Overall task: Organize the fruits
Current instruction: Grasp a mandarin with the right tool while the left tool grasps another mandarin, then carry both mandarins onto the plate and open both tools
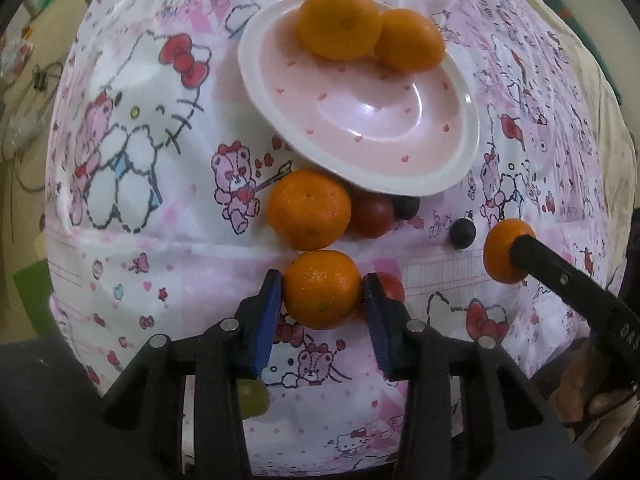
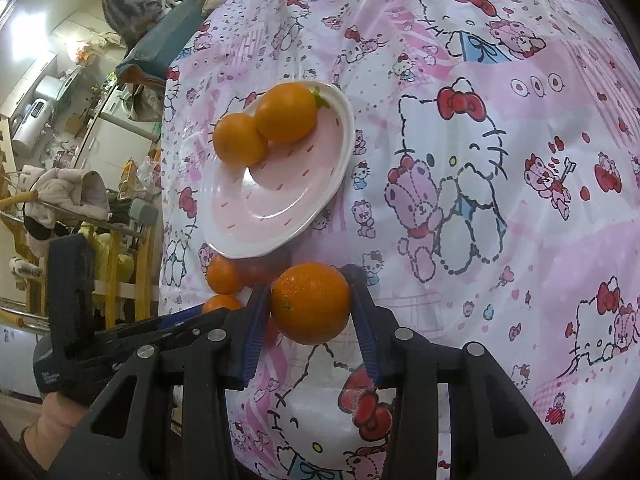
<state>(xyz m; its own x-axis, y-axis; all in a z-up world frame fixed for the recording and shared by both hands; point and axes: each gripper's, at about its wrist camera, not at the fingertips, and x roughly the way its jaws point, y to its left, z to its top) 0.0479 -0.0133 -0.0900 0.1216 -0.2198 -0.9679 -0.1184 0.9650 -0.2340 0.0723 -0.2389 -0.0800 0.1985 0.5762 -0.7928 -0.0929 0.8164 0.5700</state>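
My left gripper (image 1: 322, 290) points down at the cloth, its blue pads pressed on both sides of a tangerine (image 1: 322, 288). Just beyond it lie another tangerine (image 1: 308, 208), a cherry tomato (image 1: 372, 216) and two dark grapes (image 1: 462, 232). A second tomato (image 1: 392, 286) peeks from behind the right pad. The pink plate (image 1: 360, 120) holds two tangerines (image 1: 340, 22). My right gripper (image 2: 310, 306) is shut on its own tangerine (image 2: 310, 304), just short of the plate (image 2: 280, 208). That fruit also shows in the left wrist view (image 1: 500, 250).
A pink cartoon-print cloth (image 2: 460, 160) covers the whole table. A green grape (image 1: 252, 398) lies under the left gripper's frame. The table's edge (image 2: 162, 200) drops off to a cluttered room with racks. A striped cat (image 2: 132, 4) sits at the far corner.
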